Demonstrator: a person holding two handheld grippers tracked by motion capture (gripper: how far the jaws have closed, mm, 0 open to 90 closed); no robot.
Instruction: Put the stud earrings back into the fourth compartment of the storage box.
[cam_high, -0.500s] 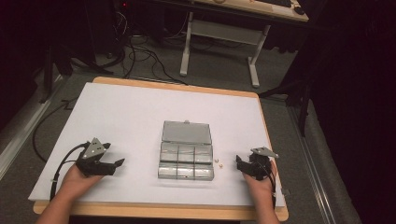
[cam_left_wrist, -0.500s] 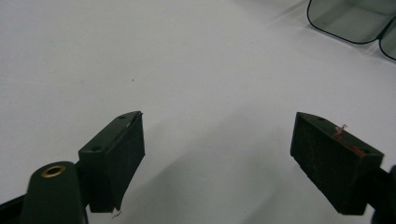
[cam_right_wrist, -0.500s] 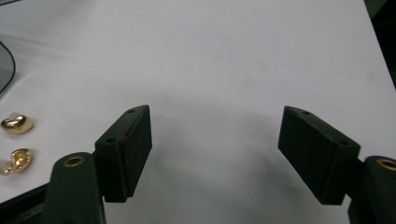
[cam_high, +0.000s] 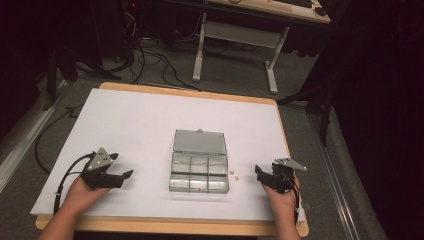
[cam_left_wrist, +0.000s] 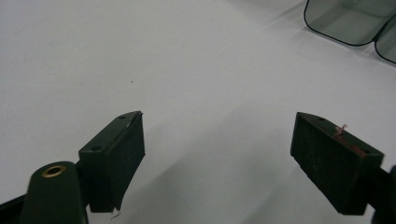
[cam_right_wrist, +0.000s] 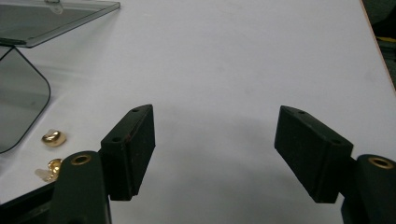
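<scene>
Six-compartment clear box (cam_high: 199, 172), lid open, seemingly empty.

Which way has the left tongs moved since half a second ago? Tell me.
No. The left tongs sits at the same spot left of the clear compartment box, with a matching gap to the table's near edge.

Compartment box (cam_high: 199, 172) mid-table (cam_high: 140, 120), two small pieces (cam_high: 234, 174) just right of it.
</scene>
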